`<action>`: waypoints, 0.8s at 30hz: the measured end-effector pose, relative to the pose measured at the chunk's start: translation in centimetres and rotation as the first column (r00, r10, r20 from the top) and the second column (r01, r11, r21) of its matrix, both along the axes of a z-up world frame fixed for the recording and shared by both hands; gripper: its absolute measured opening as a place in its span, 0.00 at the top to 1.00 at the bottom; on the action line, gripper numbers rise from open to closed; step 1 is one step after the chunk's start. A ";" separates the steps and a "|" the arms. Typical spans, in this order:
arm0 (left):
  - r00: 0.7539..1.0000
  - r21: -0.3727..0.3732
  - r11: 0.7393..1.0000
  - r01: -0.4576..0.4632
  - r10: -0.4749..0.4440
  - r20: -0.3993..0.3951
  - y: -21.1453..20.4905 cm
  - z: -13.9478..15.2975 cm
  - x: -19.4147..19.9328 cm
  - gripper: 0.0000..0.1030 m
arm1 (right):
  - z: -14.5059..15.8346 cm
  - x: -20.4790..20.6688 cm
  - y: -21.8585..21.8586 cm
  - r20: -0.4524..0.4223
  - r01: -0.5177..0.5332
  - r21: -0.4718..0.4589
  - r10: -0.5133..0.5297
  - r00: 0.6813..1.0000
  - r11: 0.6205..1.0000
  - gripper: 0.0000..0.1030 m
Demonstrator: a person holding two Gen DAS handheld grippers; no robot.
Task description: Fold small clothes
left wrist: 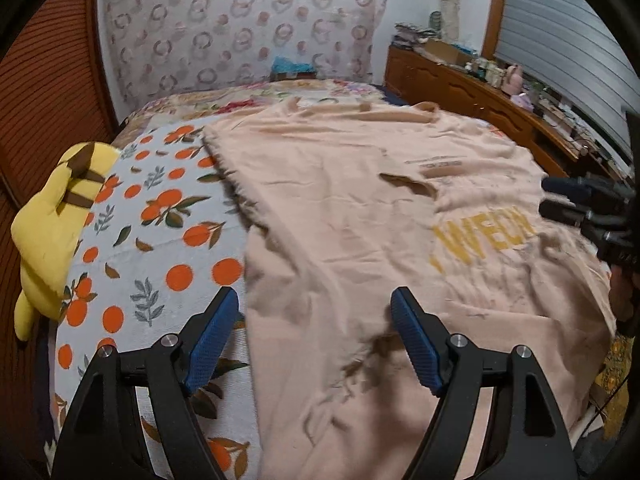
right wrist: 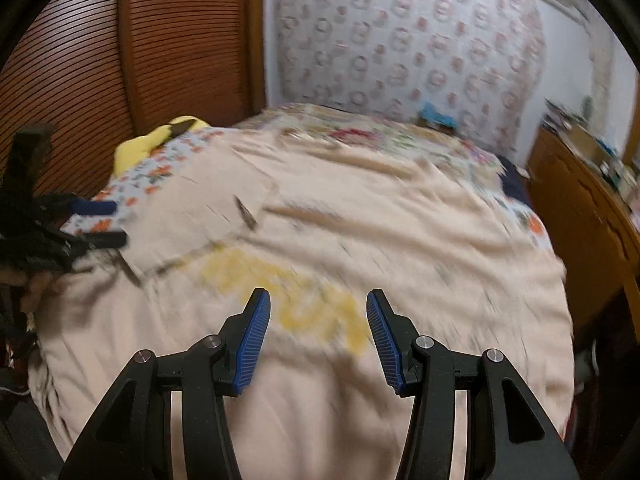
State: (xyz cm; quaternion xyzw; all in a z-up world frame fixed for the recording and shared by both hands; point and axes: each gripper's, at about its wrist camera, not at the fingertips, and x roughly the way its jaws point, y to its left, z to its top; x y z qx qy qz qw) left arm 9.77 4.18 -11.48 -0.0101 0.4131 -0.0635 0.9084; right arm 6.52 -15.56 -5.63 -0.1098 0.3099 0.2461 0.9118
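A peach T-shirt (left wrist: 360, 208) lies spread across the bed, filling the middle of both views, its left side folded over onto the body. The yellow lettering (left wrist: 484, 240) is partly cut by a fold in the left wrist view and smeared beyond reading in the right wrist view, which is blurred throughout.

The left gripper (left wrist: 314, 312) hangs at six o'clock with its jaws wide apart, straddling the shirt's left edge; nothing is caught between the blue pads (left wrist: 212, 340). The right gripper (right wrist: 318, 308) stands about half open over the lettering, also holding nothing. Each gripper shows in the other's view only as a dark shape cut off at the edge, at three and nine o'clock.

An orange-print sheet (left wrist: 160, 240) shows at nine o'clock, with a yellow plush toy (left wrist: 48, 232) half hidden beyond it. Clutter on the wooden dresser (left wrist: 472, 92) at two o'clock is too small to identify.
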 end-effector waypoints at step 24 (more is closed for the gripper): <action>0.999 0.045 0.999 0.015 -0.014 -0.040 -0.6 -1.7 0.9 0.18 | -2.8 14.4 9.9 -0.107 -0.018 -0.127 0.004 0.994 0.992 0.49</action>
